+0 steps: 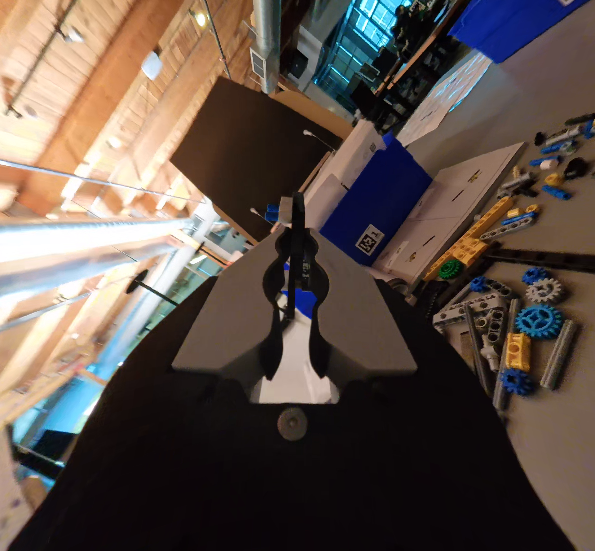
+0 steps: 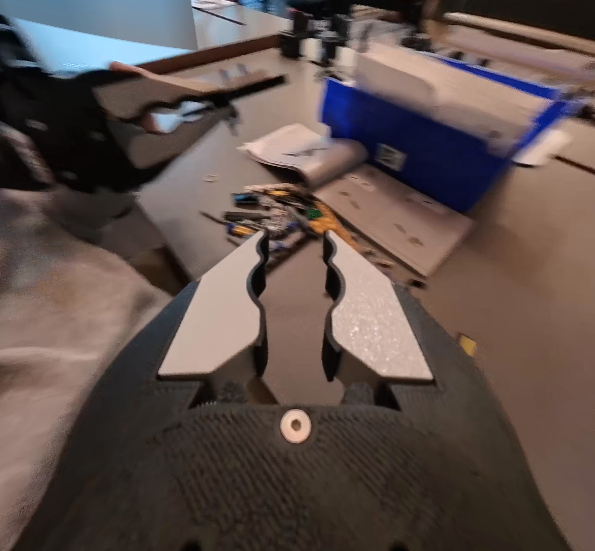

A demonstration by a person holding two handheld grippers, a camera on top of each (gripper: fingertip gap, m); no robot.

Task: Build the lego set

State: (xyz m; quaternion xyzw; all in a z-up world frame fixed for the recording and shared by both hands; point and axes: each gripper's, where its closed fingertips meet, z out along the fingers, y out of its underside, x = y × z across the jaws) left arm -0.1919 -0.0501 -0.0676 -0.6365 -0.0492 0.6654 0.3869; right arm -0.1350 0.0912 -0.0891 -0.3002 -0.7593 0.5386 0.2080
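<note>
My left gripper point(image 1: 295, 233) is shut on a thin black lego beam point(image 1: 297, 246) with a grey piece and blue pins point(image 1: 273, 211) at its far tip, held up in the air and rolled sideways. It also shows in the right wrist view point(image 2: 206, 102) at upper left, with the black beam point(image 2: 257, 85) sticking out. My right gripper point(image 2: 294, 241) is open and empty, above the table, pointing at a pile of loose lego parts point(image 2: 277, 213). In the left wrist view the parts lie at right: blue gears point(image 1: 538, 320), a yellow beam assembly point(image 1: 471, 236), a green gear point(image 1: 451, 269), grey beams point(image 1: 476, 313).
A blue box point(image 2: 418, 146) with white contents stands behind the parts; it also shows in the left wrist view point(image 1: 376, 210). A white instruction sheet point(image 2: 386, 210) and a folded booklet point(image 2: 299, 152) lie on the grey table point(image 2: 515, 310). A second blue box point(image 1: 528, 4) stands farther off.
</note>
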